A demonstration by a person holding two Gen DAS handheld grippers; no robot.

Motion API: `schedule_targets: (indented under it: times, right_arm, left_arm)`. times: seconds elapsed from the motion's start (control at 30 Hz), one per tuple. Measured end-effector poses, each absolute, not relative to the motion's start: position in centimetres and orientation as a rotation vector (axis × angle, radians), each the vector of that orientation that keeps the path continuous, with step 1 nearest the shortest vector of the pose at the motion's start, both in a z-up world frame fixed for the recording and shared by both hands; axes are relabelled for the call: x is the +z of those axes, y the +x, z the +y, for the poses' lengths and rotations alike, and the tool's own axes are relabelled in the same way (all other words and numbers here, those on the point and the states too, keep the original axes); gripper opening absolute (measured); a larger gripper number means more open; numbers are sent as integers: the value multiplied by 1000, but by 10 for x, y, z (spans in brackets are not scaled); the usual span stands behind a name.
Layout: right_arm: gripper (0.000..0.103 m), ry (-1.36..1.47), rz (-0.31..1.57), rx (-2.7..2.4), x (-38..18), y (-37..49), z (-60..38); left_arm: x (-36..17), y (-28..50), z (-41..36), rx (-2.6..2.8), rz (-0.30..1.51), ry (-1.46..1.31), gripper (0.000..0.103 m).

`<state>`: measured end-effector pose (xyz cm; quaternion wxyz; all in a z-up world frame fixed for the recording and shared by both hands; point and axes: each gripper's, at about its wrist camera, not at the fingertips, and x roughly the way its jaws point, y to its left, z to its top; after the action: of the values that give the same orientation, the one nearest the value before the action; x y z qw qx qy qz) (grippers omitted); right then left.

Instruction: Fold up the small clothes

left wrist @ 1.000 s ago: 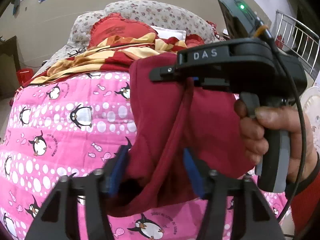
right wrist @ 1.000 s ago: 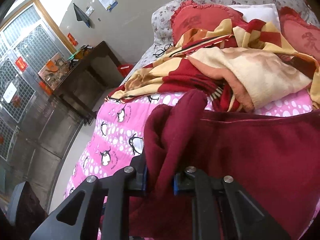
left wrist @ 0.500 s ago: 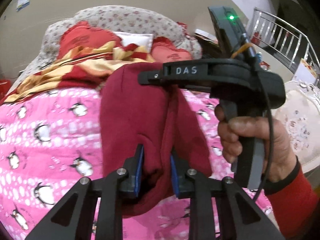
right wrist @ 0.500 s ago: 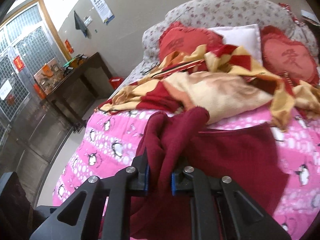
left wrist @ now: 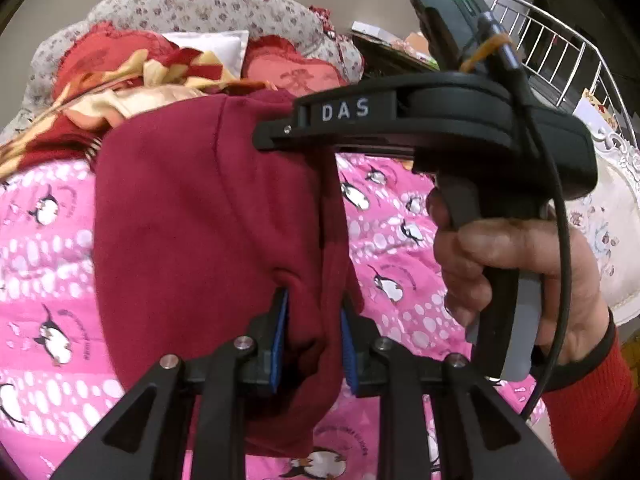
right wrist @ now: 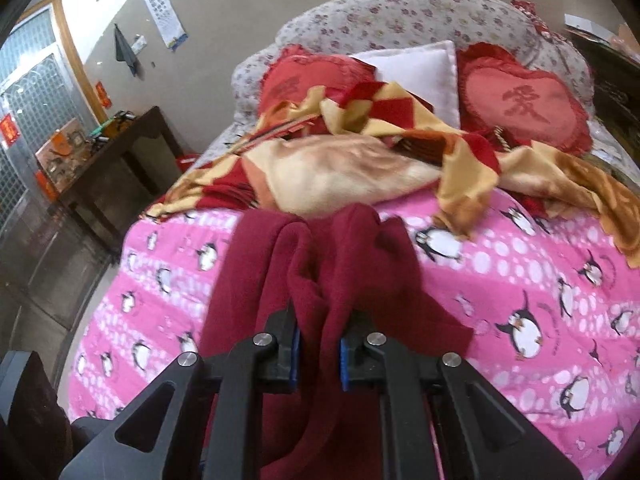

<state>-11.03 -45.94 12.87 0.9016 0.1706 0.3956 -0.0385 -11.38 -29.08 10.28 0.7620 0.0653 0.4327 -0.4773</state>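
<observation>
A dark red garment [left wrist: 200, 216] hangs in the air above the pink penguin quilt [left wrist: 44, 240]. My left gripper [left wrist: 312, 340] is shut on a bunched fold of it near its lower edge. My right gripper [right wrist: 318, 344] is shut on another bunched part of the same garment [right wrist: 344, 264]. In the left wrist view the right gripper's black body marked DAS [left wrist: 400, 120] sits just above and right of the cloth, held by a hand [left wrist: 500, 264]. The two grippers are close together.
A yellow and red blanket [right wrist: 360, 160] lies crumpled at the head of the bed, with heart cushions [right wrist: 520, 100] and a white pillow [right wrist: 416, 64]. A dark wooden table [right wrist: 112, 156] stands left of the bed. A metal railing [left wrist: 560, 60] is at right.
My left gripper went from open around the cloth to shut on it. Both grippers have lifted the garment higher, and it now hangs narrower and more bunched.
</observation>
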Motion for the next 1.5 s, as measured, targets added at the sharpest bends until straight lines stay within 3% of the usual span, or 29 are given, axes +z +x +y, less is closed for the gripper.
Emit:
schedule_targets:
  times: [0.23, 0.4, 0.53, 0.6, 0.87, 1.03, 1.5]
  right_arm:
    - [39, 464, 867, -159, 80, -114, -491]
    - [40, 464, 854, -168, 80, -115, -492]
    - [53, 472, 823, -197, 91, -126, -492]
    - [54, 505, 806, -201, 96, -136, -494]
    - [56, 474, 801, -155, 114, -173, -466]
    - [63, 502, 854, -161, 102, -190, -448]
    - [67, 645, 925, -174, 63, -193, -435]
  left_arm:
    - [71, -116, -314, -1021, 1010, 156, 24]
    - [71, -122, -314, -1012, 1006, 156, 28]
    - [76, -126, -311, -999, 1003, 165, 36]
    - [80, -128, -308, -996, 1002, 165, 38]
    - [104, -128, -259, -962, 939, 128, 68]
    - [107, -113, -231, -863, 897, 150, 68]
    - [83, -89, -215, -735, 929, 153, 68]
